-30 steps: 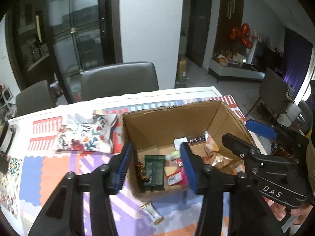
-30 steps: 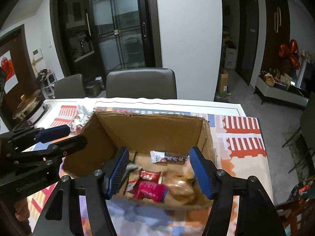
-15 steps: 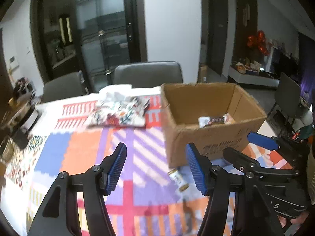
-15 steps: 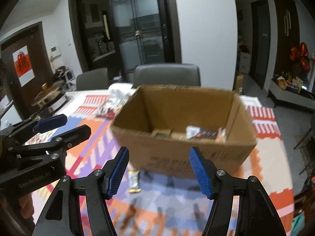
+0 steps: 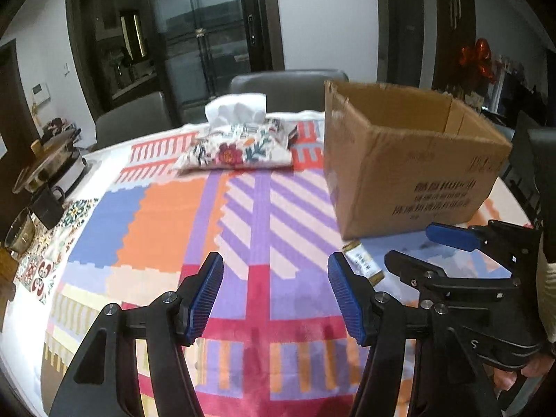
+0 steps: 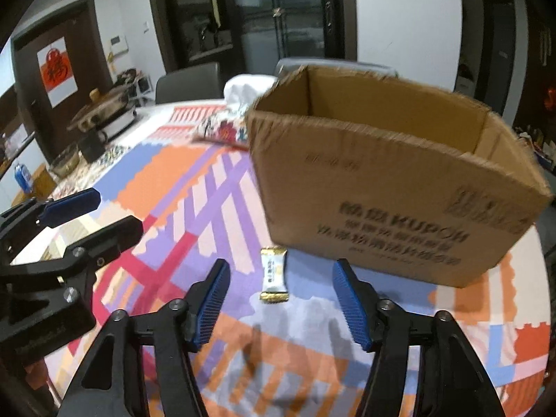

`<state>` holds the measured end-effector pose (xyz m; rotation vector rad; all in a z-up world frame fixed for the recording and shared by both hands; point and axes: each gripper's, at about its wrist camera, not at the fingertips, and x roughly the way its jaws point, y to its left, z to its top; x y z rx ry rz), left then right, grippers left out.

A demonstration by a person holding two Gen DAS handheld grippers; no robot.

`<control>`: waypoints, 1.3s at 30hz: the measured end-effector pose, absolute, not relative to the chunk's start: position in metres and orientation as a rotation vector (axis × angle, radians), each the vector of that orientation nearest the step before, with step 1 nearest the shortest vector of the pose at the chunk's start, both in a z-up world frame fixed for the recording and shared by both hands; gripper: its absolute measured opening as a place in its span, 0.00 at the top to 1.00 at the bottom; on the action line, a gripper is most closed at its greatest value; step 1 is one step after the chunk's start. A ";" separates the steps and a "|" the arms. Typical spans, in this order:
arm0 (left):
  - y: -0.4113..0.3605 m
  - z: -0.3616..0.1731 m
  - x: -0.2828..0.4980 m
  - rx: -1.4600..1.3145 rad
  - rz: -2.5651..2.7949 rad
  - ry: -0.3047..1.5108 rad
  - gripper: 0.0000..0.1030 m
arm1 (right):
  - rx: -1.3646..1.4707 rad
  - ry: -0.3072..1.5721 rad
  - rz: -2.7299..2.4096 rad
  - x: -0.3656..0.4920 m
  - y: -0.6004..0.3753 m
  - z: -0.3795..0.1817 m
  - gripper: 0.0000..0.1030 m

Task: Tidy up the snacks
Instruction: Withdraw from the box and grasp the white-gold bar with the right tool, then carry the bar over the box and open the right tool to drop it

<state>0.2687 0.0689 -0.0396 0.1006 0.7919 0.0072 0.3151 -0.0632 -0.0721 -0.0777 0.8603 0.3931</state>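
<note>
Right gripper (image 6: pixel 279 300) released, jaws just narrowing, nothing between. Centre jaws over bar (image 6: pixel 274 274) before box (image 6: pixel 392 208); pinch across width.

I am in a home dining room: grey padded chairs (image 5: pixel 288 83) line the far edge of a table under a colourful patchwork tablecloth (image 5: pixel 166 222), beyond them dark glass-fronted cabinets (image 5: pixel 205 34).

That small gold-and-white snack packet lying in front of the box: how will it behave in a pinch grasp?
The snack packet lies flat on the tablecloth, so probably light, and fingers may scrape cloth first. Its glossy wrapper with crimped gold ends looks slippery and crinkly; it may skid when nudged. It is flat, so unlikely to roll. The right gripper stands open in line with it.
</note>
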 end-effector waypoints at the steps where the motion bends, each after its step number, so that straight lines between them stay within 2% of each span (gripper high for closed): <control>1: 0.070 -0.045 0.270 0.094 0.008 0.801 0.40 | -0.082 0.870 0.396 0.317 -0.061 -0.077 0.45; 10: 0.079 -0.079 0.284 0.081 0.027 0.872 0.40 | -0.101 0.978 0.414 0.344 -0.040 -0.117 0.61; 20: 0.081 -0.092 0.289 0.069 0.032 0.902 0.40 | -0.134 1.017 0.407 0.353 -0.030 -0.137 0.71; 22: 0.081 -0.092 0.289 0.071 0.032 0.901 0.40 | -0.138 1.013 0.403 0.353 -0.031 -0.137 0.78; 29: 0.080 -0.086 0.286 0.070 0.031 0.888 0.40 | -0.121 1.003 0.411 0.345 -0.039 -0.130 0.79; 39: 0.072 -0.054 0.269 0.057 0.008 0.826 0.40 | -0.081 0.905 0.396 0.314 -0.057 -0.086 0.79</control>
